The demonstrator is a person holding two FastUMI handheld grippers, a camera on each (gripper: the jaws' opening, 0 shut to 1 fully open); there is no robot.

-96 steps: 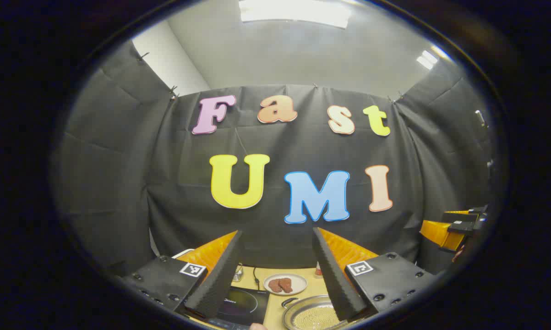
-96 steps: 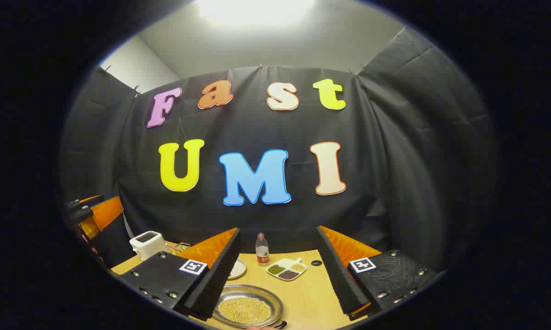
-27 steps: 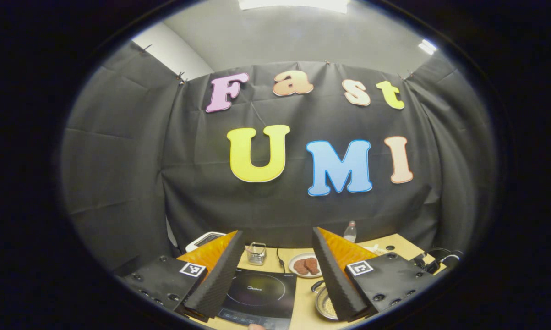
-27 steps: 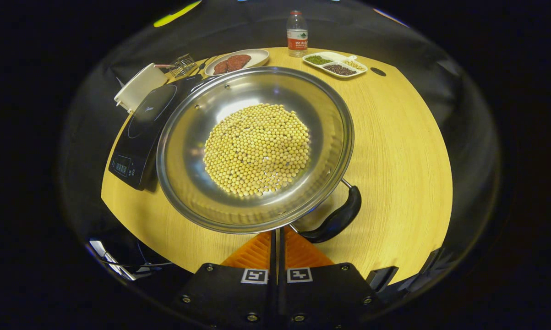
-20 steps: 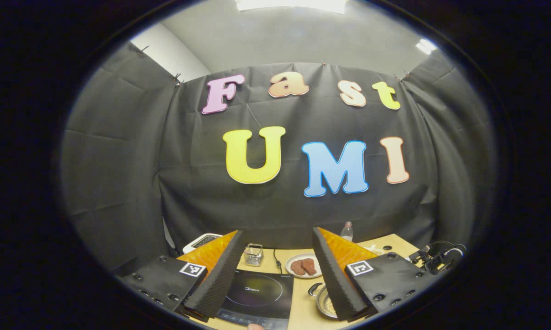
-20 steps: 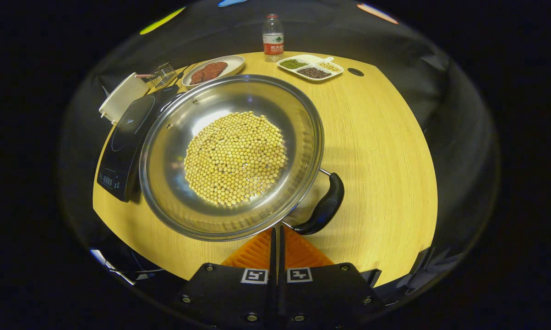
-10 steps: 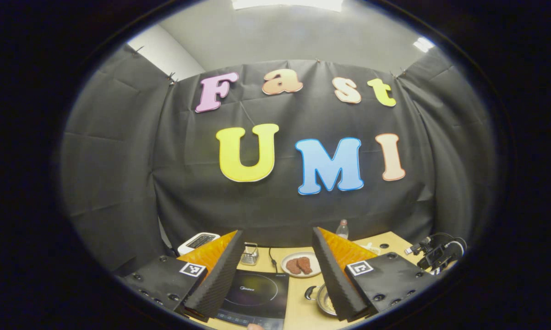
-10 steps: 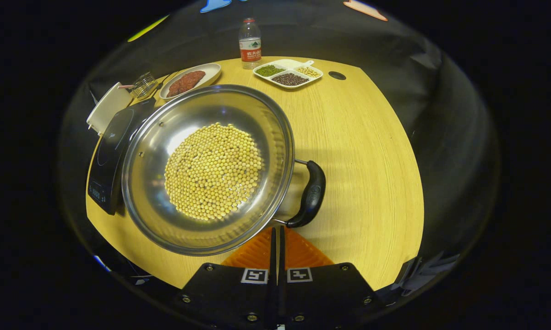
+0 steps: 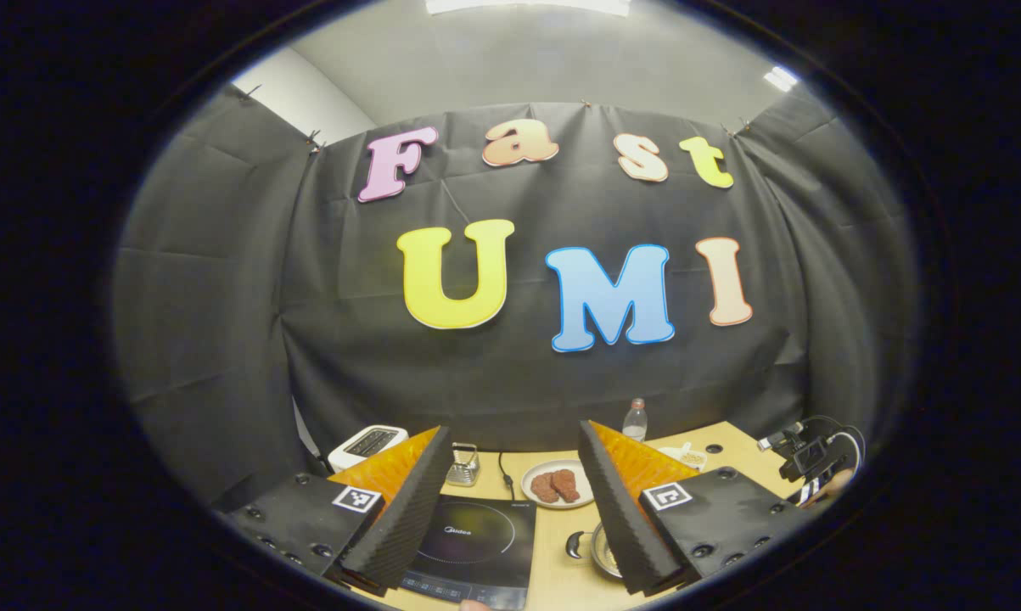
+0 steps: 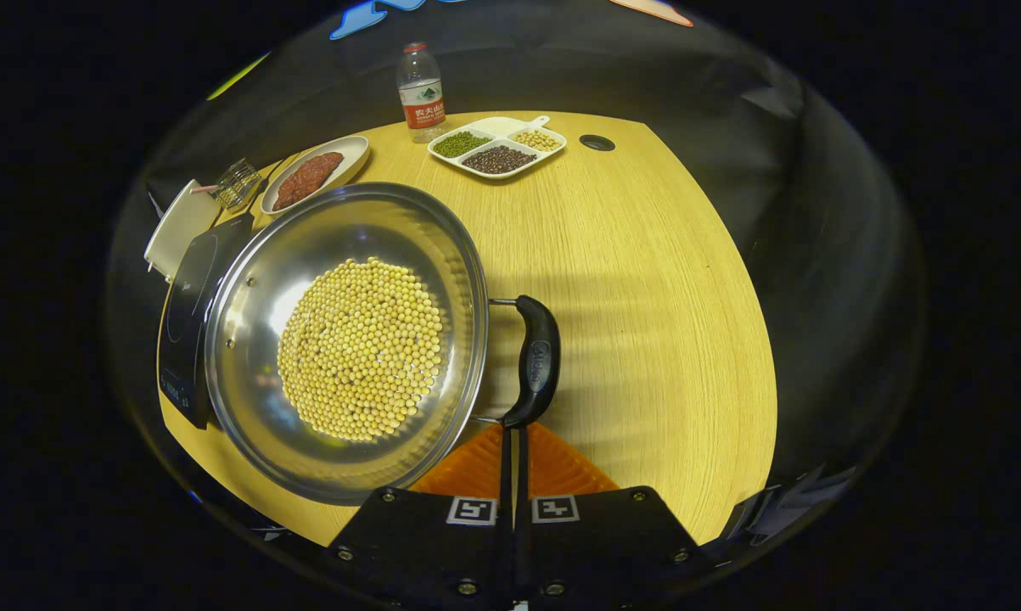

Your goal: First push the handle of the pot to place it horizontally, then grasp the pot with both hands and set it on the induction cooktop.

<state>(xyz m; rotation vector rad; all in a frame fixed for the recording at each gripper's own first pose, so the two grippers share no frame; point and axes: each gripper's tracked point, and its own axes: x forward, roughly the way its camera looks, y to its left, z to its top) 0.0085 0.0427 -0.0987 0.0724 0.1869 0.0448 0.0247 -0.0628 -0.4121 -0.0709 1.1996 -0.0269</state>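
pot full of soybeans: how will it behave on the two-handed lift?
The pot looks like thin polished steel, so probably rigid but slick against the tongs. The soybeans lie loose in a wide, shallow bowl, so any tilt would likely send them rolling and shift the load. The side handle sits on thin wire posts, so it may twist.

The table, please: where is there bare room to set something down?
The table is bare right of the pot handle, below the divided dish. The left is crowded: cooktop, meat plate, bottle.
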